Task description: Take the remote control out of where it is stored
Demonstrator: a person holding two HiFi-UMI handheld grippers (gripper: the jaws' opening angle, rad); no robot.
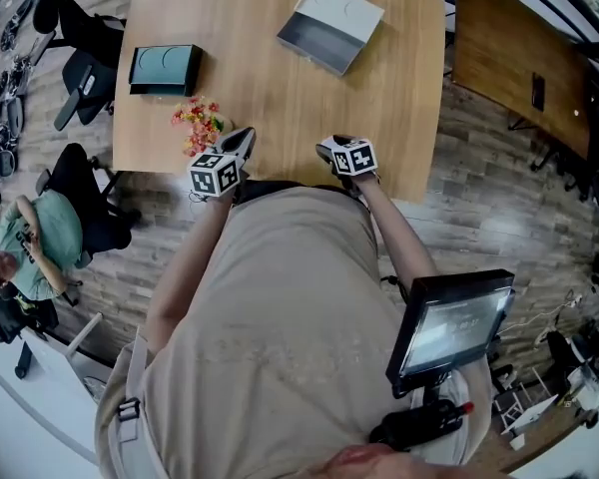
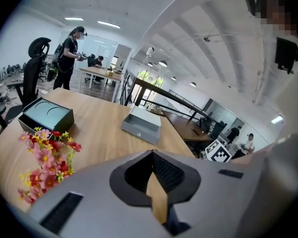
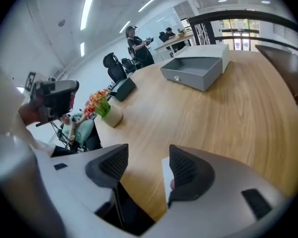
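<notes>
No remote control shows in any view. A grey drawer box [image 1: 329, 26] [image 2: 141, 125] [image 3: 193, 68] with a white top lies on the far side of the wooden table [image 1: 270, 98]; its drawer front with a small knob faces me, and its inside is hidden. My left gripper [image 1: 238, 148] [image 2: 152, 153] hangs at the near table edge beside the flowers, jaws together, holding nothing. Over the same edge, further right, my right gripper [image 1: 331, 149] [image 3: 146, 155] is open and empty. Both are far from the box.
A dark green box [image 1: 165, 68] [image 2: 45, 114] sits at the table's left. A pot of pink and red flowers [image 1: 200, 123] [image 2: 47, 157] [image 3: 103, 105] stands close to my left gripper. Office chairs [image 1: 80, 78] and a seated person [image 1: 40, 242] are to the left.
</notes>
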